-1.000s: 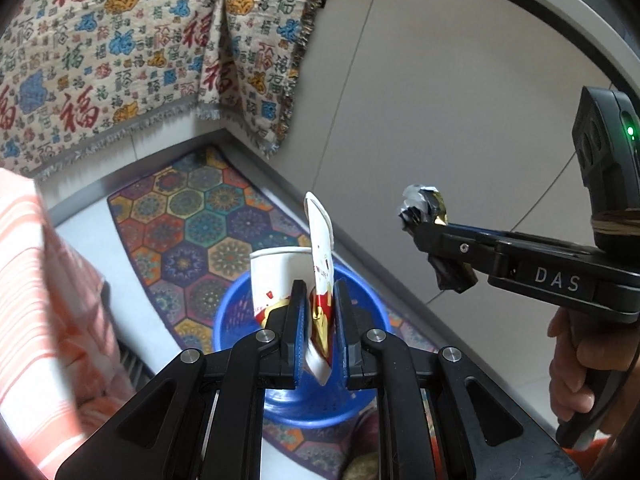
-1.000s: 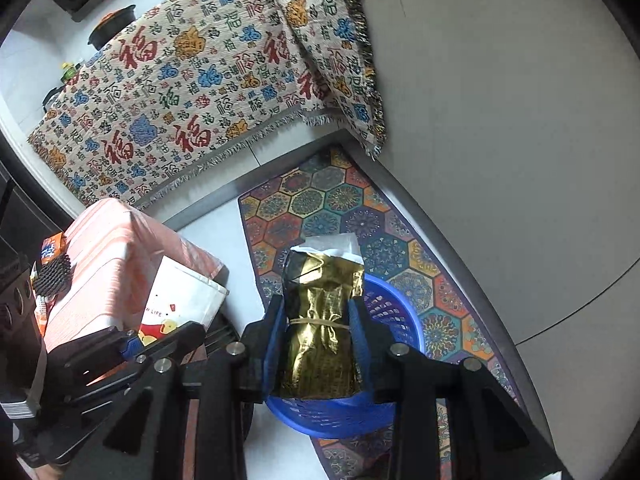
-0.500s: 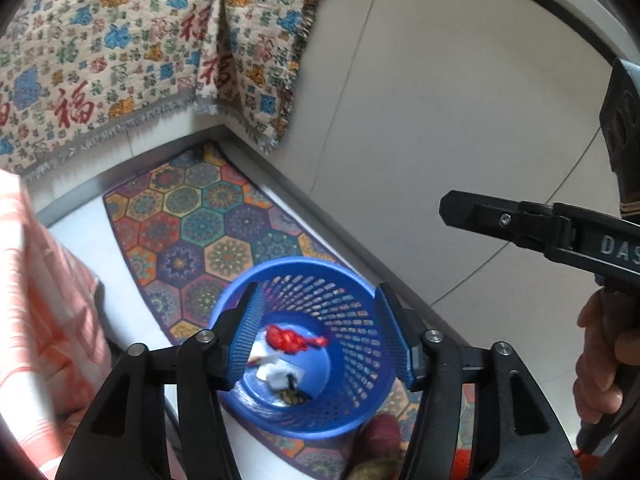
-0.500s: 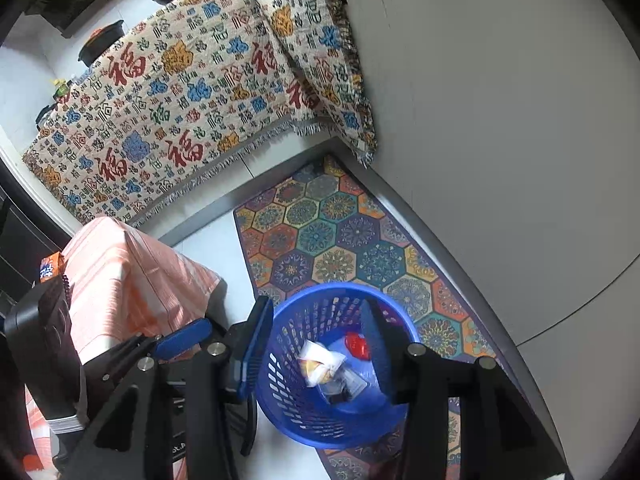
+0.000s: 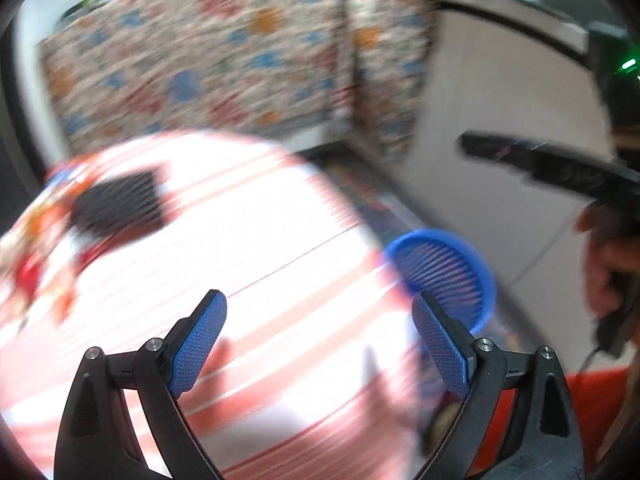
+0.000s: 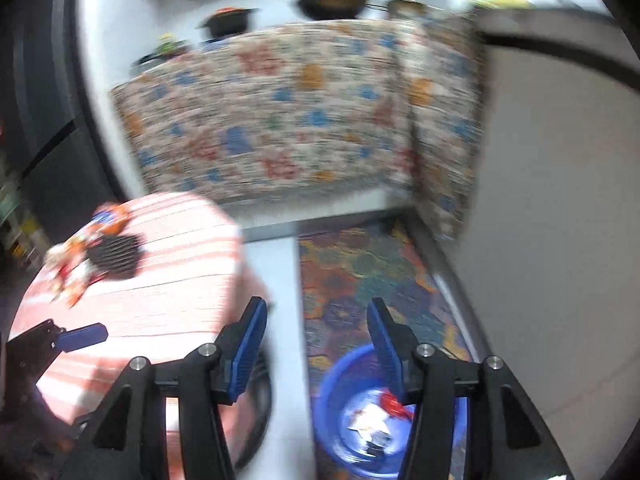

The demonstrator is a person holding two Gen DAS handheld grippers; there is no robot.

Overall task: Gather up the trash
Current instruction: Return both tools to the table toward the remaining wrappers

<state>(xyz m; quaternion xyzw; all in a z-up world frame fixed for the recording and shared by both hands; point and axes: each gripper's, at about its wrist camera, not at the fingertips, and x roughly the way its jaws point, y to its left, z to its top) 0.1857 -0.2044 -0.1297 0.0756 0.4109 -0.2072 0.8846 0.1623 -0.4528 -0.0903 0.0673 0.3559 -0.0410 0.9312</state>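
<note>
Your round tabletop [image 5: 256, 248], draped in an orange-and-white striped cloth, fills most of the left view, and both frames are smeared, so judging where anything lies on it is your first risk: come down on a blurred target and you may pinch the cloth and drag it instead of the litter. The blue perforated plastic basket [image 6: 360, 420] stands on the patterned hexagon floor mat [image 6: 368, 280] just beside the tabletop's near right edge, already holding a red scrap and pale wrappers [image 6: 376, 420]; a low pass with either hand could clip its rim and tip it. The remaining trash, a scatter of red, orange and white wrappers [image 6: 76, 264], sits at the far left edge of the tabletop, touching or overlapping a dark ribbed flat object [image 5: 120, 204] whose nature I cannot tell, so you could grab that along with the trash or knock pieces off the edge. Your left tongs [image 5: 320, 340] have just been opening and stand wide with nothing between them; your right tongs [image 6: 316, 344] have also been opening, about half apart, empty. Both hands are close together, so they may collide reaching left.
</note>
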